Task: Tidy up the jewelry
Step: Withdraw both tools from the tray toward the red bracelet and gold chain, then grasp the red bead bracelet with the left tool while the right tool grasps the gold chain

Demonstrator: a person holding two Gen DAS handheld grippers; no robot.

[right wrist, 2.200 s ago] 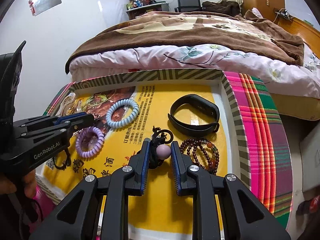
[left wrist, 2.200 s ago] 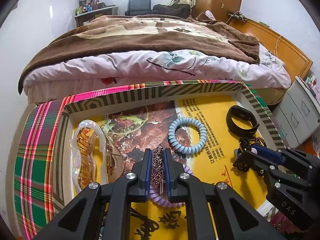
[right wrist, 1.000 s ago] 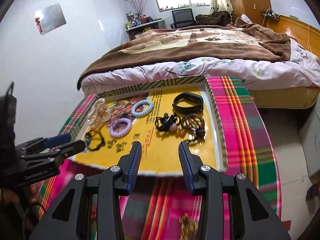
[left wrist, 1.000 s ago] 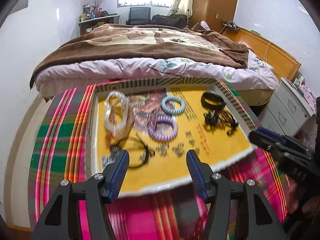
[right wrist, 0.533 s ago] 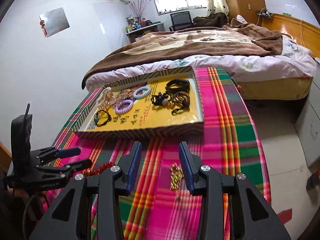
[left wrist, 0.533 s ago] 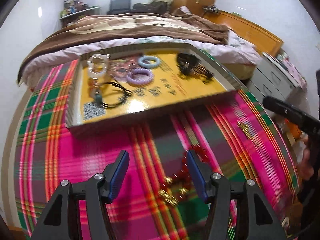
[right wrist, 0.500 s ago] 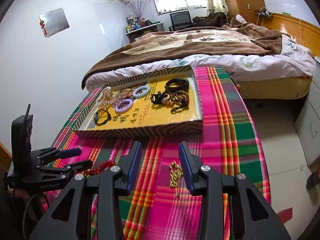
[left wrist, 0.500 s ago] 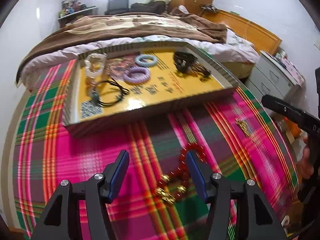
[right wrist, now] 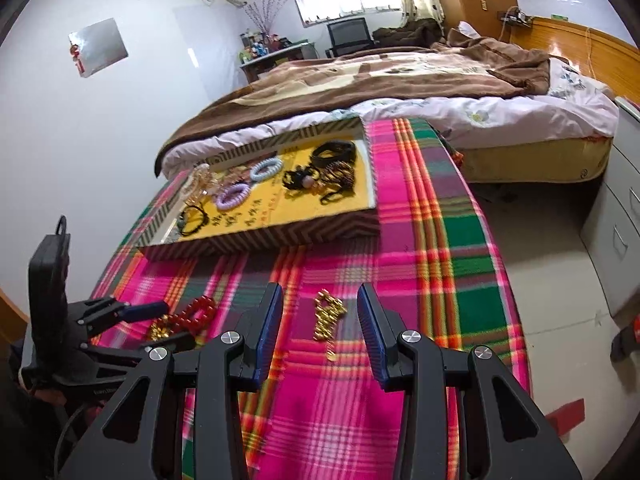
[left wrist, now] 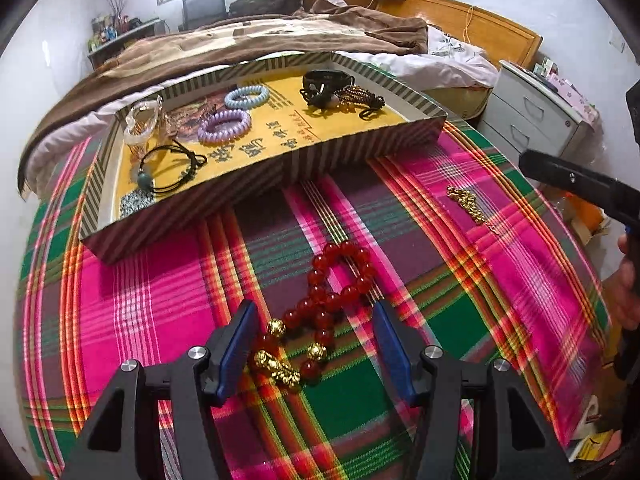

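A red bead bracelet (left wrist: 328, 300) with gold charms lies on the plaid cloth, its near end between the fingers of my open left gripper (left wrist: 314, 322). In the right wrist view the same red bracelet (right wrist: 188, 314) lies by the left gripper (right wrist: 160, 322). A gold chain (right wrist: 328, 314) lies on the cloth just ahead of my open right gripper (right wrist: 320, 306); the gold chain (left wrist: 470, 206) also shows at the right of the left wrist view. The striped tray (left wrist: 256, 168) with a yellow floor holds hair ties, bracelets and a black band.
The round table wears a pink and green plaid cloth (left wrist: 460, 312). A bed (right wrist: 400, 76) stands behind the tray (right wrist: 260, 236). White drawers (left wrist: 532, 116) stand at the right, past the table's edge. The right gripper's black body (left wrist: 580, 184) reaches in from the right.
Both grippers let go of items in the tray, opened, and pulled back from it. They have sunk toward the cloth: the left over the red bracelet, the right behind the gold chain.
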